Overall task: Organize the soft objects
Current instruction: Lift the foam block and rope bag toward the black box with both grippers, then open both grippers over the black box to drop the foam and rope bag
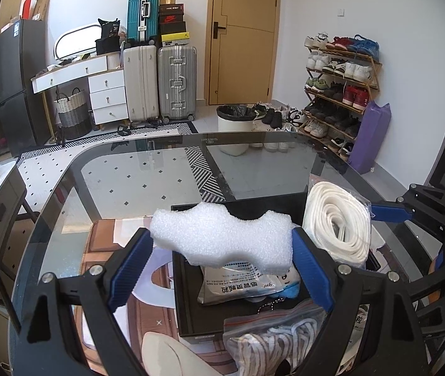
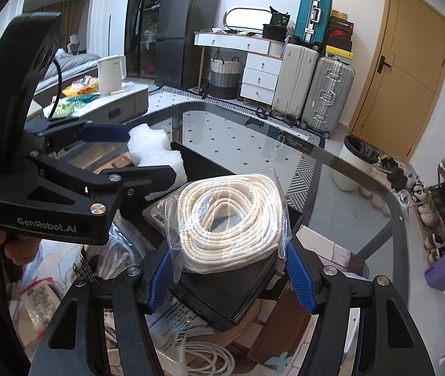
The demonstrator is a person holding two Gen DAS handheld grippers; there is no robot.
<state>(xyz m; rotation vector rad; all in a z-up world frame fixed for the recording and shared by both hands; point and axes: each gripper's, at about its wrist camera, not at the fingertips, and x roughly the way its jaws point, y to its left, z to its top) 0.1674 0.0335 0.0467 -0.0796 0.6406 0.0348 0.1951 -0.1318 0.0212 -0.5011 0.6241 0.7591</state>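
Observation:
My left gripper (image 1: 222, 250) is shut on a white foam piece (image 1: 222, 238) and holds it above a black open box (image 1: 188, 316) on the glass table. The box holds a silver packet (image 1: 238, 288). My right gripper (image 2: 228, 269) is shut on a clear bag of coiled white rope (image 2: 231, 213), held over the box's right corner (image 2: 222, 297). The rope bag also shows in the left wrist view (image 1: 338, 219), and the foam piece in the right wrist view (image 2: 153, 150). A bag of striped cord (image 1: 272, 341) lies at the box's near edge.
The glass table (image 1: 128, 181) extends ahead, with a brown patterned mat (image 1: 103, 244) under the box. More packets (image 2: 40, 300) and a white cable (image 2: 209, 357) lie near me. Suitcases (image 1: 159, 81), a white bin (image 1: 235, 119) and a shoe rack (image 1: 338, 94) stand beyond.

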